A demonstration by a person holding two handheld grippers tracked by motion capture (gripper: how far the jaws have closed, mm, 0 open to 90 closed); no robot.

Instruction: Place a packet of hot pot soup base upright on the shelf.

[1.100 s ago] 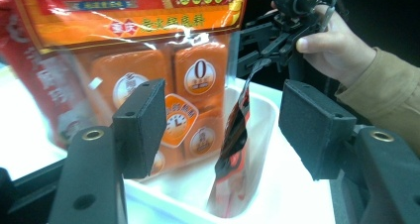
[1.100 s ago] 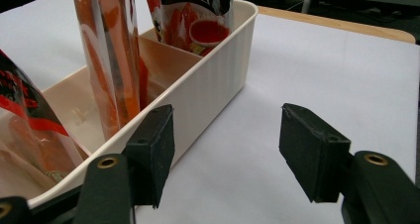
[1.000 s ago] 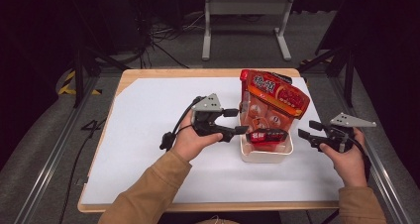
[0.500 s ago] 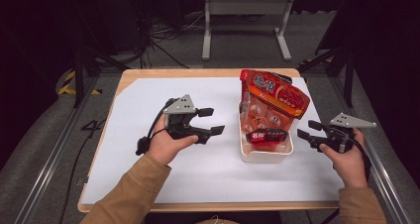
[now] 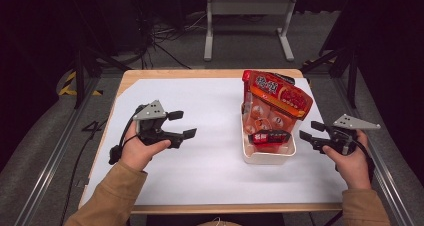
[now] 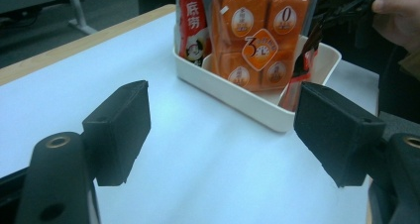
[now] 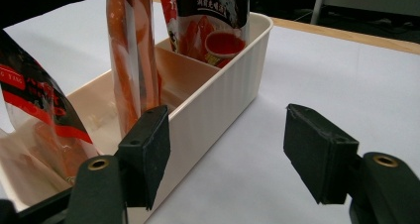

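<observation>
— Are the left gripper [image 5: 182, 124]'s fingers [image 6: 121, 130] carrying anything?

— No; they've just been spreading, nothing between them, out over the bare white surface [image 5: 210, 166].

— And the right gripper [image 5: 309, 130]?

— Released too, hovering beside the cream tub [image 5: 267, 157], where the snack packets [image 5: 272, 103] stand upright, probably packed.

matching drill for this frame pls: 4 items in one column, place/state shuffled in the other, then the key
Items:
1. left hand-held gripper
2. right hand-held gripper
3. white tub
4. orange snack bag

Place or state:
A. standing in the tub, leaning over its far end
B. open, over bare white table cover, apart from the tub
C. on the table's right half, holding packets
D. open, just beside the tub's right wall

Pairs: 1-B, 2-D, 3-C, 4-A
</observation>
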